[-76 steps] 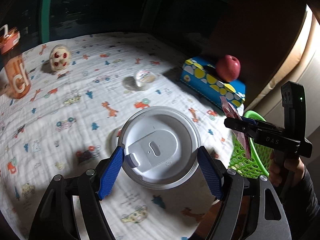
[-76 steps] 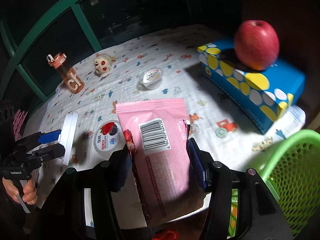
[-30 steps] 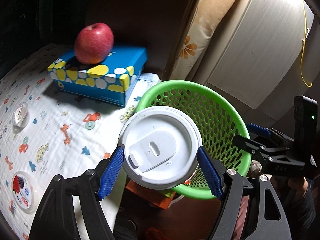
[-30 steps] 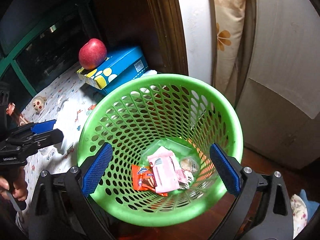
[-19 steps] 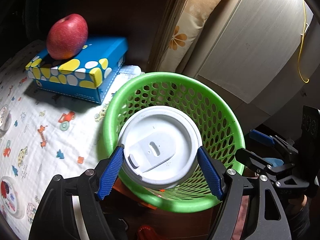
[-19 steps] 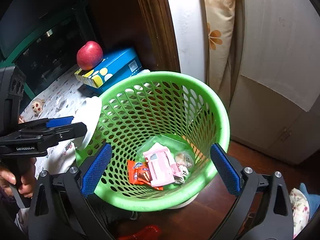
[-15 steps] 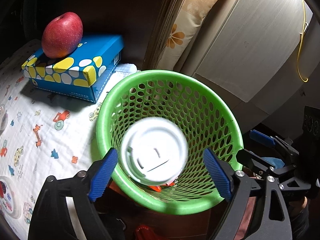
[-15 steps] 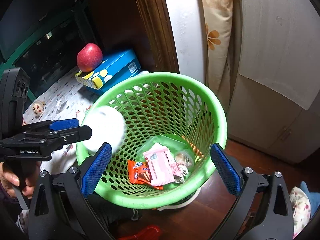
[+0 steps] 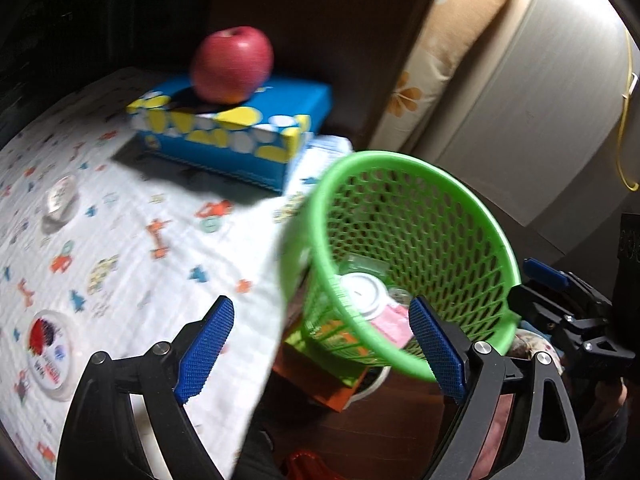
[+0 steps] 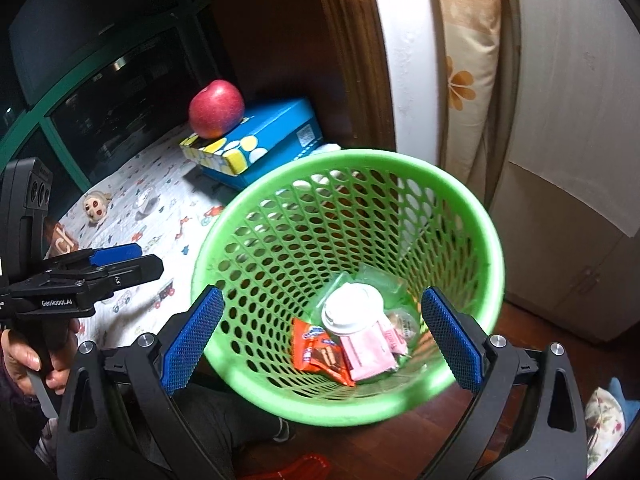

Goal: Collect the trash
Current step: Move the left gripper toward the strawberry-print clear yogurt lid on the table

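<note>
Both tools wide open, empty. Right view only: orange wrapper (image 10: 320, 350) at 7 o'clock of cup lid (image 10: 352, 309) in green basket (image 10: 464, 216); left tool (image 9: 322, 354), right tool (image 10: 320, 338).

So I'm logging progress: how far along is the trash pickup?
Done: white cup lid, pink wrapper and orange wrapper lie in the green mesh basket. In hand: nothing; both jaws open. Left: round yogurt cup and small clear cup on the cloth.
</note>
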The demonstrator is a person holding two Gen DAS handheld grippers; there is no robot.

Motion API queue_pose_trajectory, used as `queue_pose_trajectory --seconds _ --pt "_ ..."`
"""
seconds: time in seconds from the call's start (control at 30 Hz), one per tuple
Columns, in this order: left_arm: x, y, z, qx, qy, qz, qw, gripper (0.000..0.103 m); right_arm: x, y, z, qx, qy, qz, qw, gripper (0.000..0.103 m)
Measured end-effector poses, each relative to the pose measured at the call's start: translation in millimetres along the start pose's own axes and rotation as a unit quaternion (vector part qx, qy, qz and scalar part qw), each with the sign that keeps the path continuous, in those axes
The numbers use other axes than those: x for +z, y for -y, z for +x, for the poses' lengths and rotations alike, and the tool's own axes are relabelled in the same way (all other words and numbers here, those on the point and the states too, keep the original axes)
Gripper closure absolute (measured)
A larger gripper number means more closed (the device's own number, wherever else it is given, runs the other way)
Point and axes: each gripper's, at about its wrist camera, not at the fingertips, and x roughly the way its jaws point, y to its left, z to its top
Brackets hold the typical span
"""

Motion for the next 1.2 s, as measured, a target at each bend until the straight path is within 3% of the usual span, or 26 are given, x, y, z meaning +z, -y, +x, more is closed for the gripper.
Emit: queue_pose_trajectory --seconds 0.27,0.63,0.87,1.2 --pt "-16.8 -64.1 -24.0 0.07 0.016 -0.047 0.9963 0.015 8.0 -34.0 11.3 0.024 -0.004 -0.028 0.999 0.005" --pt "-58.9 -161.8 -45.2 0.171 0.013 -0.112 0.9788 0.012 11.6 -84.1 34.4 0.061 -0.021 -0.064 0.996 0.005" --pt "-70.7 -193.8 -40.6 0.186 -0.004 -0.13 0.9739 0.012 14.3 -113.0 44.9 0.081 -0.03 -0.087 0.993 0.005" --pt "-67.9 -205.2 -16.6 0.194 -0.027 -0.119 0.9733 0.012 13.5 -135.0 54.4 0.091 -0.042 -0.105 0.989 0.005"
